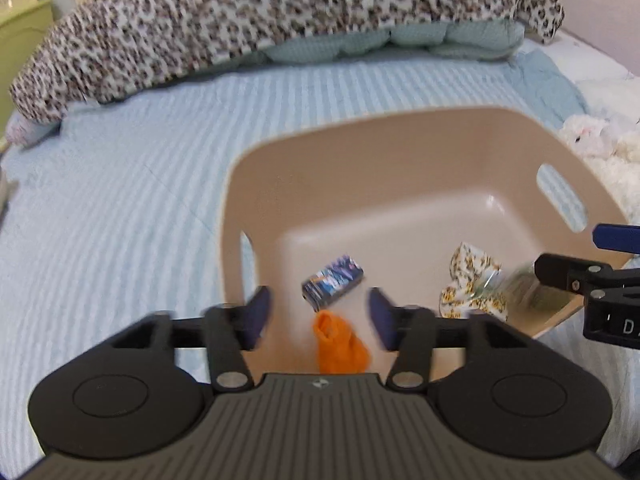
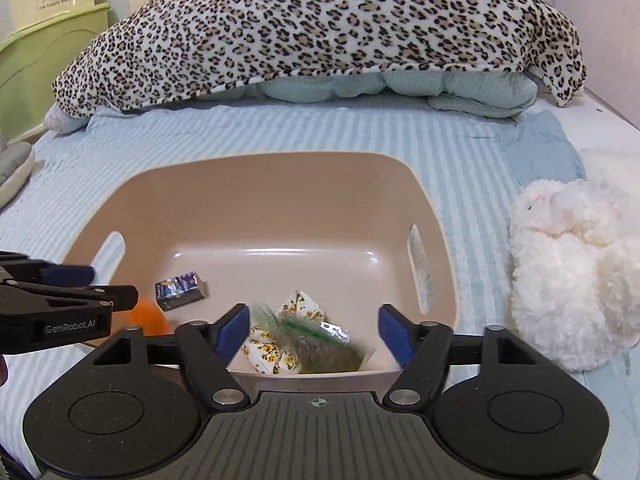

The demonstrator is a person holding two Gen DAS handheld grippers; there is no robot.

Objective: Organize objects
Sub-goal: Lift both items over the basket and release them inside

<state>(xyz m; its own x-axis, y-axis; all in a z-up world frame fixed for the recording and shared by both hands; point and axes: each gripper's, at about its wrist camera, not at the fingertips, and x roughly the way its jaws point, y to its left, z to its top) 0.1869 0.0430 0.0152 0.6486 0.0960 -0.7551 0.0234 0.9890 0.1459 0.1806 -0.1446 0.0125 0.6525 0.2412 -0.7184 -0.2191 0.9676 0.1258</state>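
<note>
A beige plastic basket sits on the bed. Inside lie a small blue box, a floral cloth and a green clear-wrapped packet. An orange cloth item is at the basket's near edge, blurred, between and just below my left gripper's open fingers, which do not touch it. My right gripper is open and empty above the floral cloth and packet.
A leopard-print blanket over a pale green quilt fills the far side of the bed. A white plush toy lies right of the basket. The bed has a light blue striped cover. A green headboard stands far left.
</note>
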